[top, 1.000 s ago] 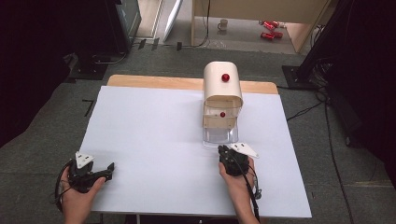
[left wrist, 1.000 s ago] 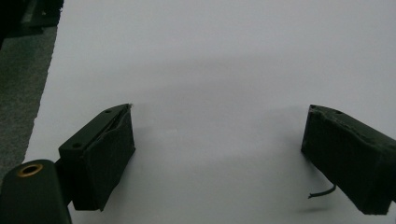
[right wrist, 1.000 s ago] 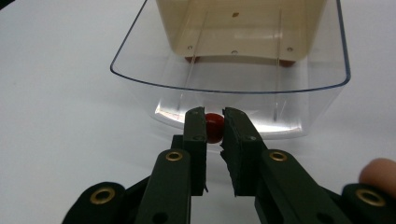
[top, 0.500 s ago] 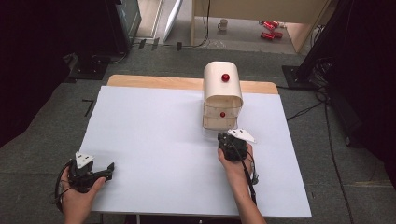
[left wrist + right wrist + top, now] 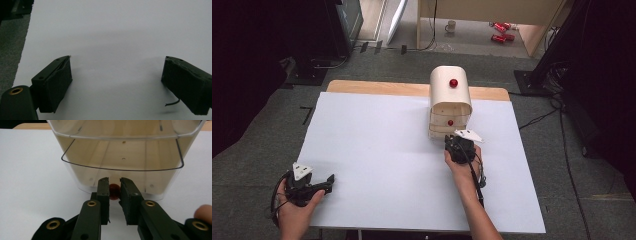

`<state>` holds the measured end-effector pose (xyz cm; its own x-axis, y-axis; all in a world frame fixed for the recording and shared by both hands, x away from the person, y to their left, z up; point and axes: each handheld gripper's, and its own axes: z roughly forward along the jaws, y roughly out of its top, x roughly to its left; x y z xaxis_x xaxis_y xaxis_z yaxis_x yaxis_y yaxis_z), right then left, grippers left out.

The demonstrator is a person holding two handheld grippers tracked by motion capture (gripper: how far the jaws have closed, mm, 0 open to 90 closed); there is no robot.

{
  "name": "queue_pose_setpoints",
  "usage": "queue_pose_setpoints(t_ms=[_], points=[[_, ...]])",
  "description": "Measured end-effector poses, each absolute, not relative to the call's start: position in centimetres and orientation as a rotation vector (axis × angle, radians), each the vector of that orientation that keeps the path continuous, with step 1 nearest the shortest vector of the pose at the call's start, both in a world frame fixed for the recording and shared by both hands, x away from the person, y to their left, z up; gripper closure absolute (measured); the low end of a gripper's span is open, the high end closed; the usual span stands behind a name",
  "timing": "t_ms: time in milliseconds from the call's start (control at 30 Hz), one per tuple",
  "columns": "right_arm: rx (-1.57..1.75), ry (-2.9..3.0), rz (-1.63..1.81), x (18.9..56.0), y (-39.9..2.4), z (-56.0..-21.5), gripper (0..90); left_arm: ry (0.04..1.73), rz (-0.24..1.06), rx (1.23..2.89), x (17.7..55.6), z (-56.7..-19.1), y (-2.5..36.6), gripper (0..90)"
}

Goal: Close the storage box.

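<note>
A beige round-topped cabinet stands at the far middle of the white table, with a red knob on its top and another on its front. Its clear plastic drawer looks empty in the right gripper view. My right gripper is shut on the drawer's small red knob, one jaw on each side. In the high view this gripper sits right at the cabinet's front. My left gripper rests near the table's front left corner, and its open jaws hold nothing.
A wooden board edge runs along the table's far side. On the floor beyond are a white cup and red cans. Dark equipment and cables flank the table on both sides.
The right gripper has moved forward towards the cabinet, and the clear drawer that stuck out has slid most of the way in. The left gripper has stayed put.
</note>
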<state>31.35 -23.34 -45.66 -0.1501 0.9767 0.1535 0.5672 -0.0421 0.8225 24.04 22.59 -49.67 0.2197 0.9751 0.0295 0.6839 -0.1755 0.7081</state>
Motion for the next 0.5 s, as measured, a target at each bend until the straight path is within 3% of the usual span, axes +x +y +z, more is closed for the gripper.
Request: queue_pose_setpoints(t_ms=[367, 500], points=[[1.638, 1.753, 1.078, 32.28, -23.3, -45.43, 79.4, 1.526, 0.667, 1.932, 24.04, -49.67, 22.59, 9.5], [1.633, 1.756, 1.092, 32.2, -23.4, -45.5, 75.2, 1.526, 0.667, 1.932, 24.04, -49.67, 22.59, 9.5]])
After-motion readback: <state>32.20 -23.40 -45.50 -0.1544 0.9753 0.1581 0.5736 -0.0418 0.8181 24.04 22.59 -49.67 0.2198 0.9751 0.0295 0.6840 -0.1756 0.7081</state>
